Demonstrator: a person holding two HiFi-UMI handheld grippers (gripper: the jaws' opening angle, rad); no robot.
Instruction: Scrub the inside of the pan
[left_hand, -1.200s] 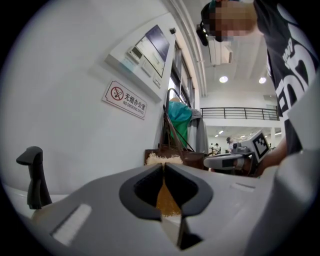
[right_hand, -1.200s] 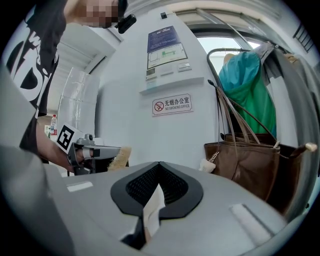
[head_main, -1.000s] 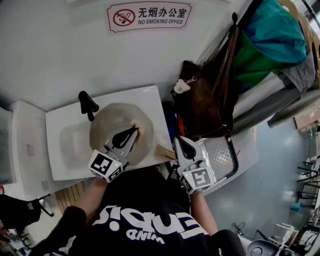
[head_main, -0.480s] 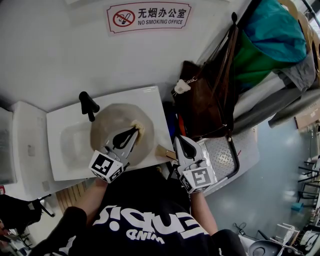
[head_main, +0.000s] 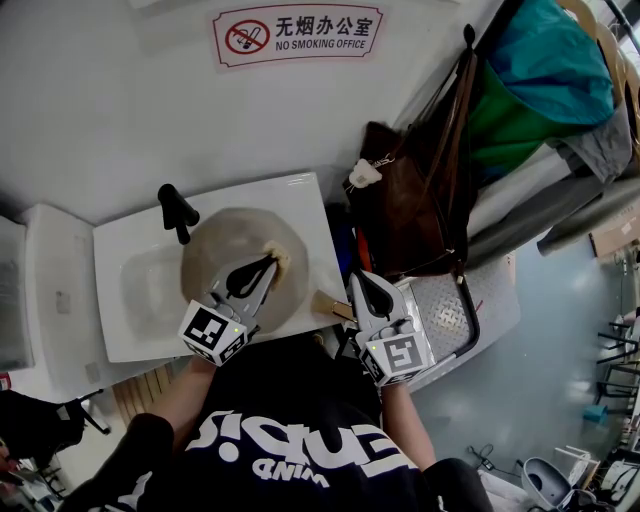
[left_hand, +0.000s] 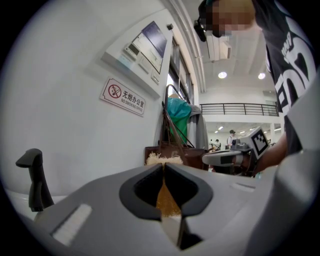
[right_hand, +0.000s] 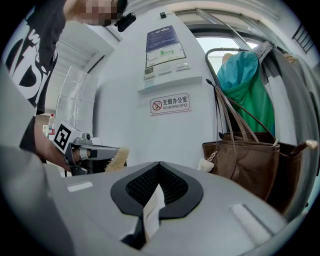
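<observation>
Sink (head_main: 112, 300) walls cradle the pan (head_main: 215, 250), so it probably won't slide under pressure; its bowl lies directly beneath the left claw (head_main: 268, 262). That claw is clamped tight on a straw-coloured scrubber (head_main: 278, 256). The scrubber's frayed tuft pokes out past the tips and appears to rest against the pan's inner surface near the rim, a grip that lets the fibres, not the jaws, meet the pan. Just right of this claw, the pan's wooden handle (head_main: 328, 302) juts toward the right claw (head_main: 362, 284). The right claw hangs beside it, fully closed, tips together with nothing visible between them; whether it touches the handle is unclear.
</observation>
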